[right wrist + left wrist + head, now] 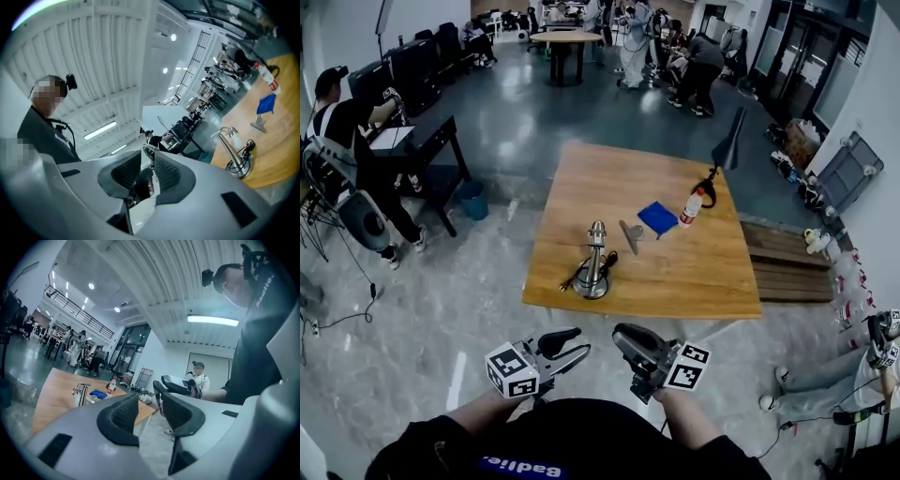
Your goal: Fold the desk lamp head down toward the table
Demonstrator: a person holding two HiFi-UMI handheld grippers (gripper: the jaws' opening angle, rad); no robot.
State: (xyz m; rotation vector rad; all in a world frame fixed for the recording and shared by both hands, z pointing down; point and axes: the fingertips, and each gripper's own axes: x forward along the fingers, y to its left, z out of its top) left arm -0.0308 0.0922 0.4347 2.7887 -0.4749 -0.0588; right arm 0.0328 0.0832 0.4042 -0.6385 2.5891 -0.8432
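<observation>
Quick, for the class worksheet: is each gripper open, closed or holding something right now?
Left gripper: open, nothing between its jaws.
Right gripper: open by a narrow gap, holding nothing.

I hold my left gripper (581,340) and my right gripper (621,339) low and close in front of my body. My left forearm (478,412) and right forearm (689,424) reach out of my dark sleeves, and the two tips are turned inward so they nearly face each other, just apart. In the left gripper view the left gripper (150,399) has its jaws well apart with nothing between the pads. In the right gripper view the right gripper (146,163) sits tilted to one side, its jaws parted by a narrower gap and also gripping nothing.
</observation>
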